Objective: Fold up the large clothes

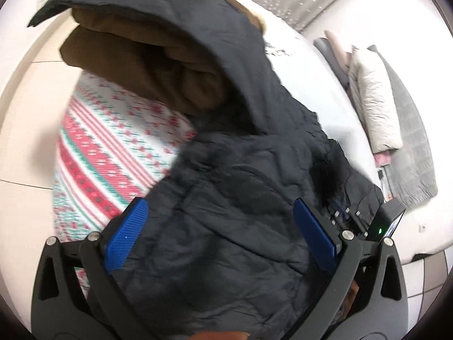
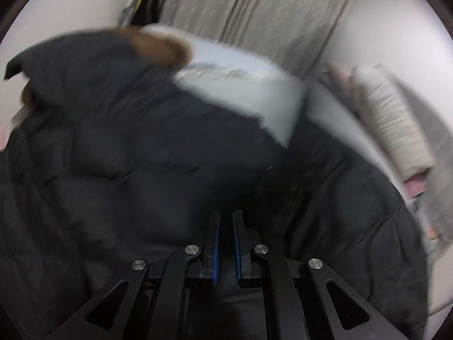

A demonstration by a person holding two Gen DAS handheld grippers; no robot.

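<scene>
- Right now the big dark puffer jacket (image 1: 232, 198) lies sprawled over the bed, part of it draped over a folded brown garment (image 1: 141, 65) and the red-and-white patterned blanket (image 1: 113, 164).
- The left gripper (image 1: 220, 238) hangs with its blue pads (image 1: 127, 235) spread wide on either side of the jacket's crumpled bulk; it is released and pinches nothing.
- The right gripper (image 2: 226, 243) has its blue pads nearly together with a thin gap between them; dark jacket fabric (image 2: 141, 155) sits right ahead, but the blur keeps me from telling whether any cloth is caught there.
- A pale sheet (image 2: 254, 93) shows beyond the jacket, and a stack of light quilts (image 1: 376, 99) stands well apart at the far side.
- To do this step well, I'd say the left claw should close on a seam or hem rather than the puffy middle, since slick padded fabric probably slips out of a shallow bite.
- Both ends want lifting together so the fold lands flat, and the flap should be kept off the brown garment, or the two may tangle.
</scene>
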